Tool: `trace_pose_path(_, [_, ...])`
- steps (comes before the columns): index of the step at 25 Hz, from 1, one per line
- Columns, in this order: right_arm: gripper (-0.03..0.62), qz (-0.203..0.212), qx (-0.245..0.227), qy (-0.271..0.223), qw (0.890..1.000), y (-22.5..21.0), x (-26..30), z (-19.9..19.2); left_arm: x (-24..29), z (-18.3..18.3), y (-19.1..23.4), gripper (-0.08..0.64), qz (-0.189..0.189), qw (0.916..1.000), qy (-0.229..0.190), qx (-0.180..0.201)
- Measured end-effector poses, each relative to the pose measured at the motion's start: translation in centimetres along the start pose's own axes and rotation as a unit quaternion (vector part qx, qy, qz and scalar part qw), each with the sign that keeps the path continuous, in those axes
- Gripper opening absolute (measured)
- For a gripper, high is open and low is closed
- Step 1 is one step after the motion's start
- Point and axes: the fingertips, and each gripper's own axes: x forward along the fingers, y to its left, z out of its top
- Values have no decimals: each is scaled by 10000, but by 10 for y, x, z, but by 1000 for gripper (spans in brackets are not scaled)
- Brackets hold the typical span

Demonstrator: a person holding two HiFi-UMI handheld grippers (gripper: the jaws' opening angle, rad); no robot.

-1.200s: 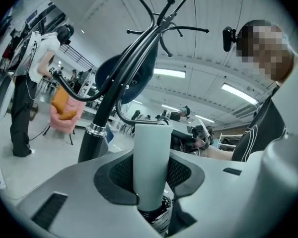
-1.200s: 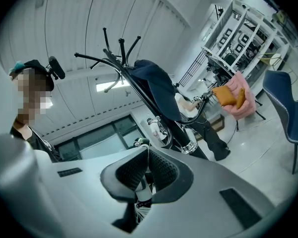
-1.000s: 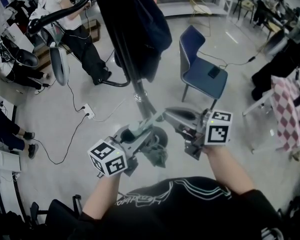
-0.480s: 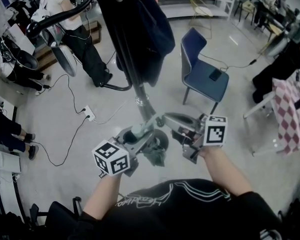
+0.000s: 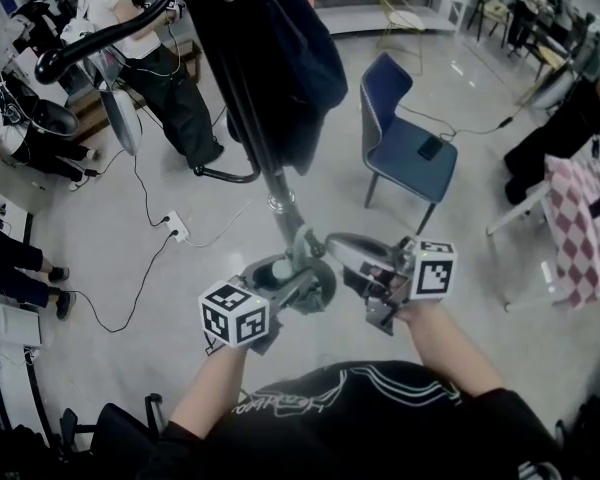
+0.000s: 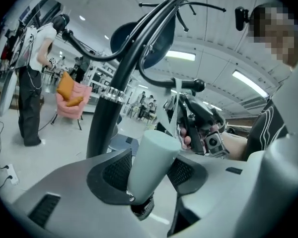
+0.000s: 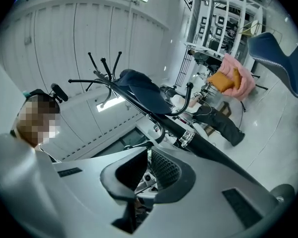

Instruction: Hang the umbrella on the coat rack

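Note:
The umbrella's pale green handle (image 6: 151,160) stands tilted between the jaws of my left gripper (image 6: 149,171), which are opening; the pads sit loosely beside it. In the head view the handle (image 5: 280,265) shows just ahead of the left gripper (image 5: 285,280), close to the foot of the black coat rack (image 5: 268,163). A dark coat (image 5: 295,58) hangs on the rack. My right gripper (image 5: 335,250) is shut on a thin pale strap (image 6: 172,114) of the umbrella, right beside the pole. The umbrella's canopy is hidden under the grippers.
A blue chair (image 5: 405,138) with a phone on its seat stands right of the rack. A power strip and cables (image 5: 177,228) lie on the floor at left, near people and a second black stand (image 5: 110,33). A checked cloth (image 5: 578,223) is at the right edge.
My left gripper has sunk and shifted right toward the rack's foot, and its jaws have widened around the handle. The green canopy has dropped out of sight. The right gripper has rolled slightly in place.

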Motion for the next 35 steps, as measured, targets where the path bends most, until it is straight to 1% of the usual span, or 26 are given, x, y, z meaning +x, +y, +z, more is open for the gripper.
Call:
trace_pose_path(2, [23, -129, 27, -31, 9999, -6, -6, -2, 4, -14, 6, 192, 70, 9998, 183, -76])
trace_pose_path(3, [23, -165, 52, -57, 9998, -7, -8, -2, 4, -16, 7, 196, 79, 9998, 171, -118])
trace_pose_path(5, [23, -223, 75, -96, 9997, -9, -13, -3, 3, -12, 8, 215, 66, 9998, 59, -152])
trace_pose_path(7, [23, -289, 98, -134, 9994, -11, -18, -5, 1, -8, 7, 218, 48, 9999, -51, -153])
trace_pose_path(9, [23, -252, 192, -244, 9992, -9, -22, -5, -3, -4, 7, 218, 13, 9996, -154, -230])
trace_pose_path(11, [23, -181, 229, -316, 9991, -3, -22, -5, -8, -2, 8, 219, 59, 9995, -190, -235])
trace_pose_path(14, [23, -341, 54, -180, 9992, -1, -24, -10, -17, -1, 4, 218, 143, 9994, -264, -147])
trace_pose_path(19, [21, -851, -470, 24, 9953, 3, -30, -13, -32, 12, -17, 218, 81, 9984, -549, -68])
trace_pose_path(21, [21, -944, -616, 91, 9936, 9, -32, -16, -39, 19, -28, 218, 39, 9976, -692, -69])
trace_pose_path(24, [21, -971, -690, 147, 9928, 19, -35, -19, -51, 28, -45, 216, 13, 9960, -895, 9])
trace_pose_path(26, [21, -971, -726, 243, 9923, 25, -37, -21, -62, 36, -55, 215, 21, 9946, -1033, 73])
trace_pose_path(29, [21, -1040, -947, 493, 9888, 38, -42, -26, -79, 46, -74, 194, -27, 9919, -1270, -67])
trace_pose_path(32, [21, -1140, -1201, 875, 9823, 55, -45, -40, -95, 50, -106, 172, -213, 9895, -1430, -80])
trace_pose_path(35, [21, -1101, -1448, 1314, 9745, 79, -47, -56, -104, 50, -138, 132, -331, 9882, -1496, -38])
